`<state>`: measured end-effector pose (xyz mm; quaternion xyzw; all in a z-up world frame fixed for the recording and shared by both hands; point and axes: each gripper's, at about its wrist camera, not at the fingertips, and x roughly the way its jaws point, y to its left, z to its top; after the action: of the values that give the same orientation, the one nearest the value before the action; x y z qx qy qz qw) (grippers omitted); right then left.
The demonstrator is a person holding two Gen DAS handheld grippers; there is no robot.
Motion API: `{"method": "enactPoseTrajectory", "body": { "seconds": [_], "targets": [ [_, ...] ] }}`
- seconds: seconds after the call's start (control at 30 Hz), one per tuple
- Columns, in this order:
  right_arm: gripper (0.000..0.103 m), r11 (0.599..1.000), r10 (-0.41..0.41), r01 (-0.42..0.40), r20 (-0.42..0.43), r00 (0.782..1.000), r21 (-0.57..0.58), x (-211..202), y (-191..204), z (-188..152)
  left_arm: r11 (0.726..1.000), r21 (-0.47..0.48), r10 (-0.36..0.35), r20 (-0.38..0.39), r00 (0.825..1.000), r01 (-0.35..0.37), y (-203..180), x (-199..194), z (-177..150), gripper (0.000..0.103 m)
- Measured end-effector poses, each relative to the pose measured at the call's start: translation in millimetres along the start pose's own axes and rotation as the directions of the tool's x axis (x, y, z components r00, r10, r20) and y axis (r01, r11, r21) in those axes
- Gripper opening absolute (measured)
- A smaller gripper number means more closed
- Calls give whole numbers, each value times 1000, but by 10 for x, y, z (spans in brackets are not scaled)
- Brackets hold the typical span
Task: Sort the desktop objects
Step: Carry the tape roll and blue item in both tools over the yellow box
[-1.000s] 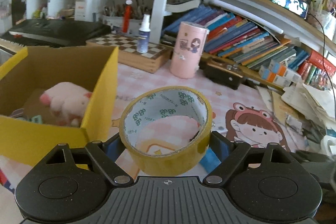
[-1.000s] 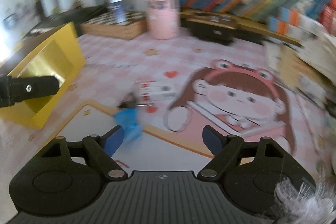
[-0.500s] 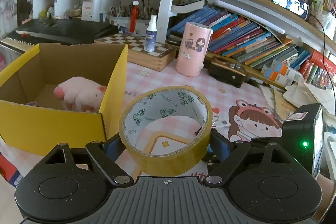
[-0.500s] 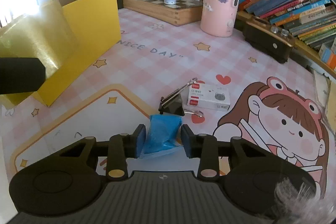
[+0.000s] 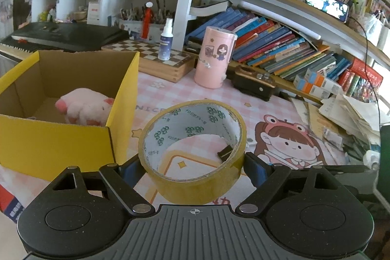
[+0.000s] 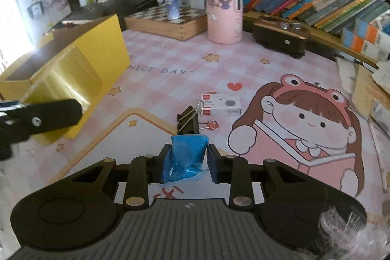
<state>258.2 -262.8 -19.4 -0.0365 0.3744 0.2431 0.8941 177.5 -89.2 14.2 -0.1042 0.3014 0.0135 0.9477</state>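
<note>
My left gripper (image 5: 192,168) is shut on a roll of yellow tape (image 5: 192,155), held above the pink desk mat to the right of the yellow cardboard box (image 5: 58,145). A pink plush toy (image 5: 85,105) lies inside that box. My right gripper (image 6: 187,161) is shut on a crumpled blue plastic packet (image 6: 187,155), just above the mat. Right beyond it lie a black binder clip (image 6: 189,120), a small red-tipped clip (image 6: 209,125) and a small white box (image 6: 220,104). One arm of the left gripper (image 6: 41,117) shows at the left edge of the right wrist view, in front of the yellow box (image 6: 73,74).
A pink cylinder (image 5: 215,57) and a chessboard box (image 5: 156,60) with a spray bottle (image 5: 165,39) stand at the back. A dark wooden holder (image 5: 253,85), rows of books (image 5: 280,48) and loose papers (image 5: 353,113) line the right side. A keyboard (image 5: 61,34) lies far left.
The right gripper closed on the blue packet and lifted it slightly off the mat. The left gripper kept the tape and drew back a little, so more of the yellow box shows.
</note>
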Motion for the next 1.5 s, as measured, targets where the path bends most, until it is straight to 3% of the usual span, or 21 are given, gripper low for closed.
{"method": "enactPoseTrajectory", "body": {
  "seconds": [0.5,1.1,1.5],
  "targets": [
    [28,998,-60,60,54,997,6,-457,487,-163,996,7,-86,33,996,86,293,-352,-109,87],
    [28,999,-48,48,14,999,-4,-747,1486,-566,995,-85,-52,-25,998,50,1136,-990,-484,87],
    [28,999,-37,37,-19,999,18,-851,2093,-935,996,-73,-50,-61,997,45,1548,-1370,-744,87]
  ]
}}
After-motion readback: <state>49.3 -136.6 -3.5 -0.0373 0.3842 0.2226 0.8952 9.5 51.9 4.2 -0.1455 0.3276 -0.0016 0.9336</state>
